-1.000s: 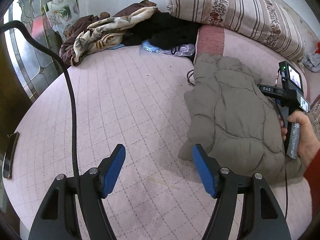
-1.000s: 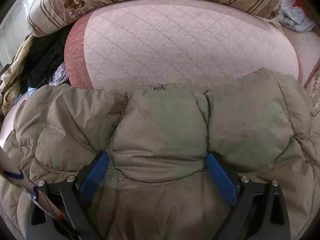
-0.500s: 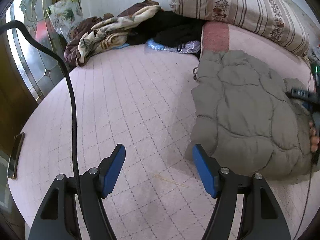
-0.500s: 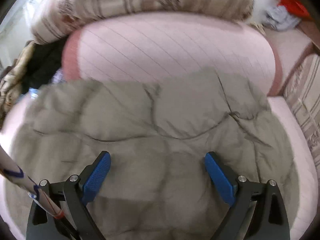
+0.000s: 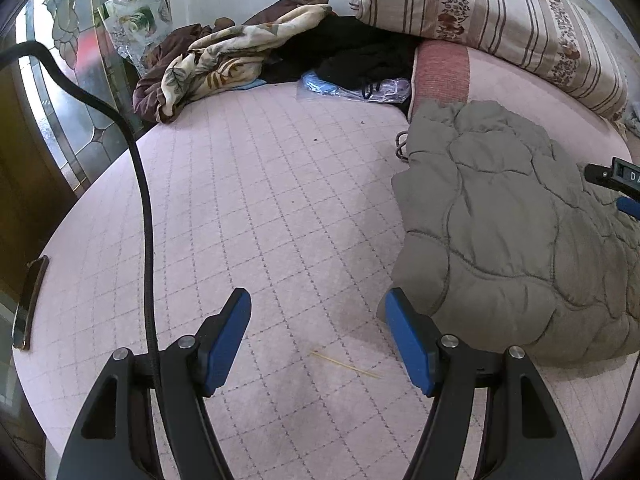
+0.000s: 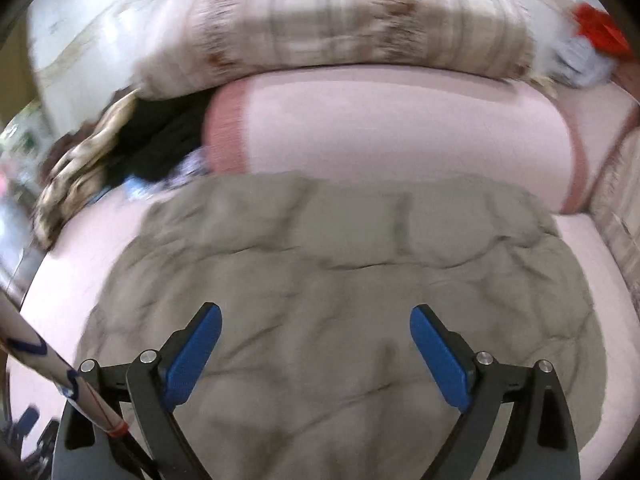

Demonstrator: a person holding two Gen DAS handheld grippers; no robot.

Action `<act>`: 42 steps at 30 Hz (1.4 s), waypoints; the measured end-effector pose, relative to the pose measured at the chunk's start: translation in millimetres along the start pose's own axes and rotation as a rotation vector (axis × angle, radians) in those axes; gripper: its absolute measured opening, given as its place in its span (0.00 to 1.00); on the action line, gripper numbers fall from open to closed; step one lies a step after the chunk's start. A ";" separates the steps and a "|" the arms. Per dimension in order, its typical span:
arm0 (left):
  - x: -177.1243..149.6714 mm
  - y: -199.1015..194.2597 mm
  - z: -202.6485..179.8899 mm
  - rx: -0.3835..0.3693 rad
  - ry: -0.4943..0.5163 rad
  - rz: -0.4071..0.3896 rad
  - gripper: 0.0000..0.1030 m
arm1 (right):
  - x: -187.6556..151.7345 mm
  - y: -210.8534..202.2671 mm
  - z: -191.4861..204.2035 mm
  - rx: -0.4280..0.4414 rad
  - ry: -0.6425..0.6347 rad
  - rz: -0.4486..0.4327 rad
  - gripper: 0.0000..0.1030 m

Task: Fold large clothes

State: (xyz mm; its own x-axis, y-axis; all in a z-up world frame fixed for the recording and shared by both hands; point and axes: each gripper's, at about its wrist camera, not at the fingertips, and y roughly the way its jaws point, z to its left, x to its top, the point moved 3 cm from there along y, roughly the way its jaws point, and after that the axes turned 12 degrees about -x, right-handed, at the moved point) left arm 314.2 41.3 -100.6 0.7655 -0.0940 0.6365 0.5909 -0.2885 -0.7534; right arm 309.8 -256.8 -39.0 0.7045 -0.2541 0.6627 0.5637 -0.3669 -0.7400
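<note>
Garment: your quilted grey-green jacket (image 5: pixel 516 236) lies on the pink bed cover (image 5: pixel 248 216) as a compact, rounded bundle, its far edge up against the pink pillow (image 6: pixel 384 128).

Done so far: judging by that bundle, the folding looks finished or nearly so — no sleeve or hem shows trailing out on the sides you can see.

Left to do: perhaps a final press or squaring of the near edge; the right-wrist view is blurred, so you cannot check the seams closely.

Left gripper (image 5: pixel 318 338): your jaws are spread and empty, hovering over bare cover just beside the jacket's near corner, not touching it.

Right gripper (image 6: pixel 315 354): jaws spread wide above the middle of the jacket, nothing between the pads, apparently clear of the fabric.

Next garments: a heap of clothes (image 5: pixel 224 56) sits at the far side of the bed, well apart from the jacket — more folding may wait for you there.

Clutter: a black cable (image 5: pixel 140 184) crosses the left view.
</note>
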 end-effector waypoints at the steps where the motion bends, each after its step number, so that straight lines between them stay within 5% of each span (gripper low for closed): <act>1: -0.2 0.2 0.3 0.003 0.000 0.001 0.67 | -2.8 -0.6 14.7 0.012 -0.036 0.000 0.95; 6: 0.5 -0.5 2.5 0.000 -0.001 0.002 0.67 | -35.0 45.3 67.4 -0.062 -0.172 0.084 1.00; 13: 2.7 -4.4 0.8 -0.008 -0.004 0.001 0.67 | -30.4 43.1 57.7 -0.036 -0.157 0.088 0.98; 20: 0.3 -16.5 -12.0 0.016 0.029 -0.028 0.67 | -28.5 3.8 -11.7 -0.066 -0.081 0.055 0.97; 24: -4.0 -20.7 -19.1 0.018 0.046 -0.031 0.67 | -48.4 16.1 -89.4 -0.175 -0.014 0.136 0.97; 30: -0.5 -18.4 -15.2 0.042 0.050 -0.021 0.67 | -72.6 -5.4 -207.7 -0.146 0.212 0.155 0.97; 37: 46.5 28.6 1.8 -0.151 -0.049 0.081 0.69 | -67.8 2.7 -282.9 -0.109 0.332 0.194 0.99; 42: 68.9 88.7 -7.7 -0.382 -0.053 0.175 0.70 | -73.0 60.7 -309.7 0.080 0.457 0.329 1.00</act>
State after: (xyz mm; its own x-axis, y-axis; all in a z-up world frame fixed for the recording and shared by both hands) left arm 417.4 1.8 -122.4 0.8639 -0.1264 0.4876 0.3217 -0.6063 -0.7272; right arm 159.0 -537.7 -96.6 0.6005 -0.7116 0.3648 0.3890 -0.1386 -0.9108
